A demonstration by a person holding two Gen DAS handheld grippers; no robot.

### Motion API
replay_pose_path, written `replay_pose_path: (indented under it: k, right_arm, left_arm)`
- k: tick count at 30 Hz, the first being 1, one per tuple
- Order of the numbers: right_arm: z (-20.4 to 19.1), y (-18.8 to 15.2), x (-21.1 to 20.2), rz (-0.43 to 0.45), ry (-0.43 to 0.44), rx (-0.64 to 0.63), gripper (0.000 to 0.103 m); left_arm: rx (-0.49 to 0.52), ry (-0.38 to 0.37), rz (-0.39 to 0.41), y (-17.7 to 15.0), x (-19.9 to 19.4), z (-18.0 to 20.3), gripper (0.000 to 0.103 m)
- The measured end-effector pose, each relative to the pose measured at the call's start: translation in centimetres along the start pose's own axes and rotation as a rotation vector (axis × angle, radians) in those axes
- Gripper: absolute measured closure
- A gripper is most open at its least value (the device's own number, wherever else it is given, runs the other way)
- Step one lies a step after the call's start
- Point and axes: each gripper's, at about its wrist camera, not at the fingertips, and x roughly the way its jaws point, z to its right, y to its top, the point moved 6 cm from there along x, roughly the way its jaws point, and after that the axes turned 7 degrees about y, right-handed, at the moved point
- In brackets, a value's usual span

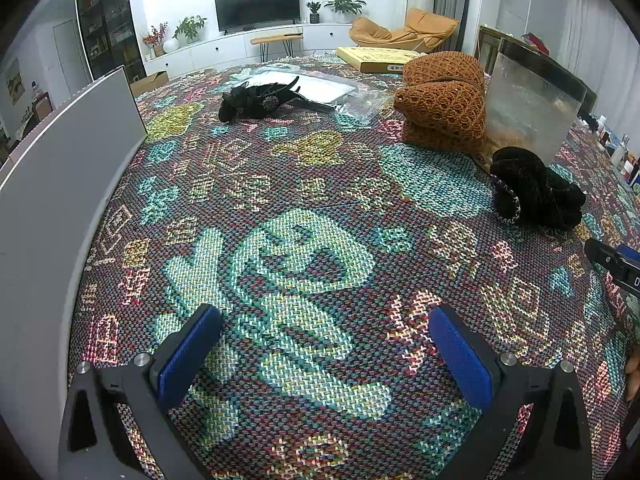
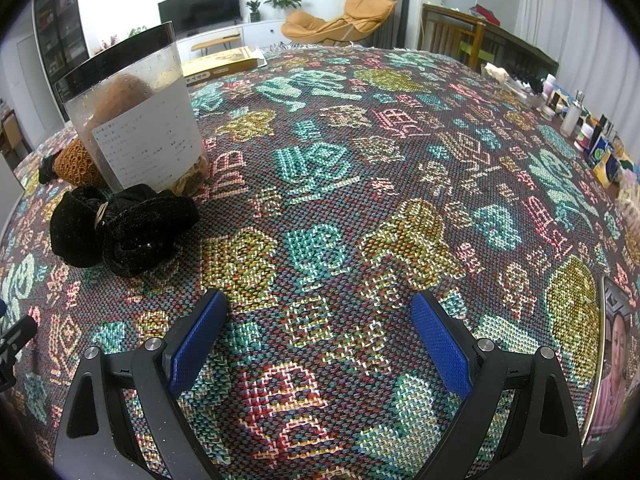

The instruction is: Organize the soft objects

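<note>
Three soft items lie on the woven tablecloth (image 1: 304,184), placed relative to the clear jar (image 2: 136,120). One black velvet scrunchie (image 2: 120,228), crumpled and plush, lies just in front of the jar. One orange knit bundle (image 1: 442,100), open-meshed, touches the jar's far side. One black clip-like piece (image 1: 256,98) lies well beyond the jar, on a clear bag (image 1: 320,88); only the left view shows it. Only the right view shows the jar's printed label (image 2: 148,140). Left gripper (image 1: 324,340) and right gripper (image 2: 320,328): jaws wide apart, holding nothing, over bare cloth.
</note>
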Motion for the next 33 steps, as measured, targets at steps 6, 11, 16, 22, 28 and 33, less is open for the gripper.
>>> replay_pose_path:
  k: [6, 11, 16, 22, 28, 33]
  right_arm:
    - [0.0, 0.0, 0.0, 0.0, 0.0, 0.0, 0.008]
    - [0.0, 0.0, 0.0, 0.0, 0.0, 0.0, 0.008]
    - [0.0, 0.0, 0.0, 0.0, 0.0, 0.0, 0.008]
    - [0.0, 0.0, 0.0, 0.0, 0.001, 0.0, 0.008]
    - [0.0, 0.0, 0.0, 0.0, 0.001, 0.001, 0.008]
    - [-0.1, 0.0, 0.0, 0.0, 0.001, 0.001, 0.008]
  left_arm:
    - [0.0, 0.0, -0.001, 0.0, 0.0, 0.0, 0.0]
    - [0.002, -0.026, -0.051, 0.4, 0.3, -0.1, 0.0]
    - [-0.042, -0.168, -0.057, 3.3, -0.4, 0.5, 0.0]
    - [0.144, -0.257, 0.09, 10.2, -1.8, 5.5, 0.0]
    - [0.173, -0.285, 0.076, 14.3, 1.9, 7.9, 0.0]
    - [0.153, -0.367, 0.039, 14.8, 4.2, 8.5, 0.02]
